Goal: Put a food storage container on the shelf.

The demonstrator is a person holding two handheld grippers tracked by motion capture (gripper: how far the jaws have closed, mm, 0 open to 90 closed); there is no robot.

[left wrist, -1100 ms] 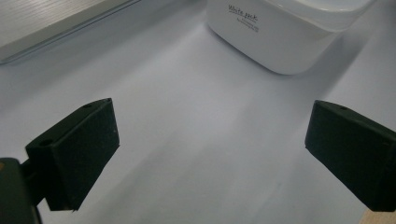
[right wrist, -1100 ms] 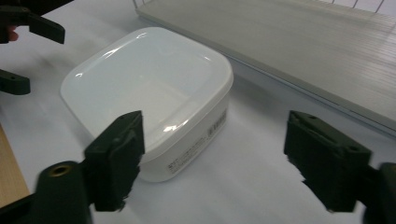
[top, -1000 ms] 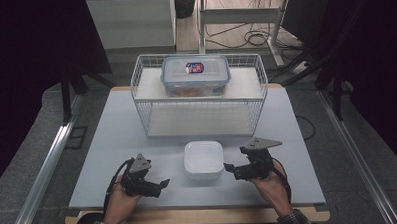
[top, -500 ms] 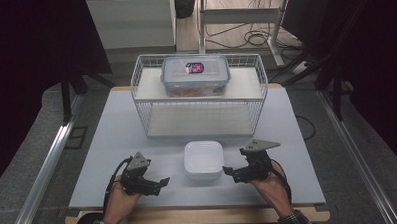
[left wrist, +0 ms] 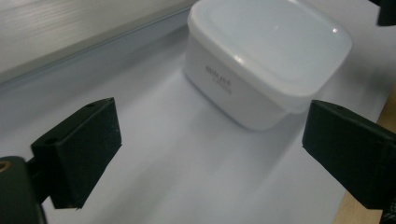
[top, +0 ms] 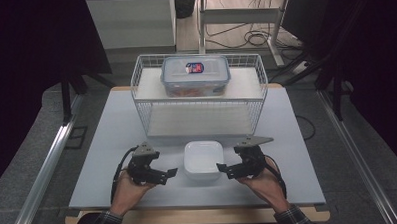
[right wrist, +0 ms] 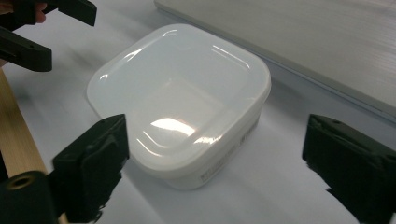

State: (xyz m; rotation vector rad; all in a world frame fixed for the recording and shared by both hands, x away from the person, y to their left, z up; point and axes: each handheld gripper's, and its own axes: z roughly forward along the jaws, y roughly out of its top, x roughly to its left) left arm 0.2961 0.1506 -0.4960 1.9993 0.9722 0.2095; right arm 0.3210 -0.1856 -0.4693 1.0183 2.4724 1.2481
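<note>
**Ann:** White lidded tub (top: 203, 159) sits at the near middle of the bench (top: 112, 145), just in front of the wire basket (top: 146, 106), with the left claw (top: 169, 172) and the right claw (top: 223, 168) flanking it, each a little apart from its sides.

**Ben:** Both spread wide, nothing between either pair of jaws; the right one's have just been narrowing a touch.

**Ann:** Looks like light, glossy plastic: stiff at the rim, probably slick on those rounded walls. I'd pinch it low across two flat sides, under the lid's lip.

**Ben:** Contents? Can't say, the lid is opaque. That small print on the wall is unreadable too.

**Ann:** And the far clear lock-lid box (top: 195, 74) on the basket's shelf holds something orange I can't make out.
</note>
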